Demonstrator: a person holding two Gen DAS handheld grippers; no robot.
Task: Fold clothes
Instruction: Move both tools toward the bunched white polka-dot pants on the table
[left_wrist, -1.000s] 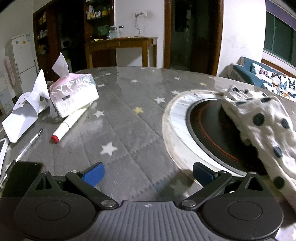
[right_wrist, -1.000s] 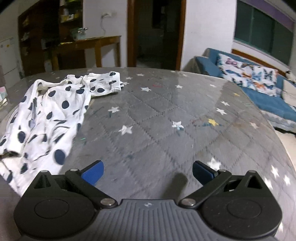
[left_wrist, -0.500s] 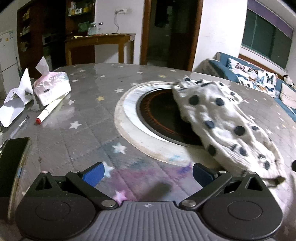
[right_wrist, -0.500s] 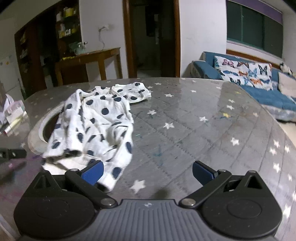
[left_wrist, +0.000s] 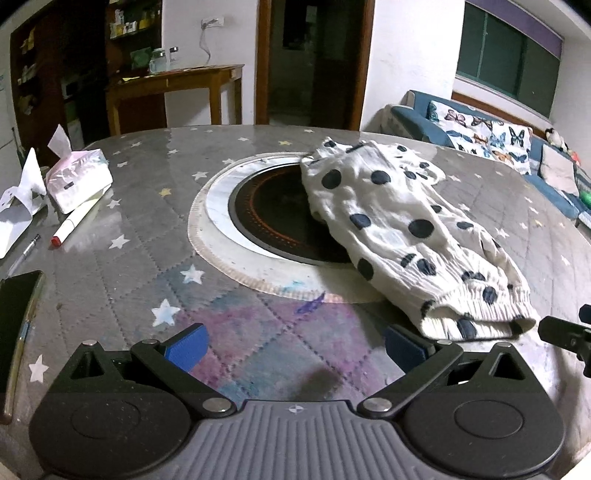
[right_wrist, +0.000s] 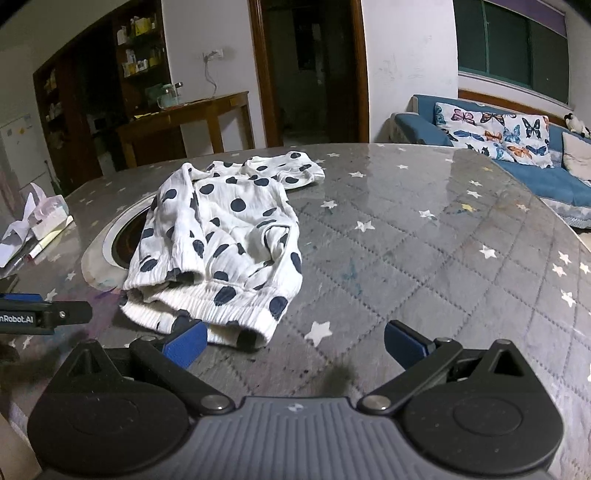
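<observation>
Your worktop (left_wrist: 295, 158) is a round grey surface quilted with stars, and it fills most of both views. Set into its middle is one dark round cooktop (left_wrist: 273, 218) with a pale ring around it.

There is one garment (left_wrist: 399, 229), white with dark polka dots. It lies crumpled on the worktop with its left part draped over the right side of the cooktop. Its long axis runs from near to far: the gathered elastic hem (right_wrist: 221, 314) points toward you at the near end, and the rest of the garment stretches away toward the far edge. In the right wrist view one sleeve-like end (right_wrist: 291, 170) spreads to the far right.

Your left gripper (left_wrist: 293, 347) hovers just above the worktop with its two blue fingers spread wide and nothing between them; the hem sits just beyond its right finger. Your right gripper (right_wrist: 293, 343) is likewise spread and empty, its left finger (right_wrist: 184, 341) just at the near edge of the hem; whether it touches, you cannot tell.

At the far left of the worktop you have one tissue pack (left_wrist: 79, 181), one crumpled white paper (left_wrist: 18, 206), one red-tipped marker (left_wrist: 75, 221), one pen (left_wrist: 27, 247), and one dark phone (left_wrist: 16, 310) nearer to you.
</observation>
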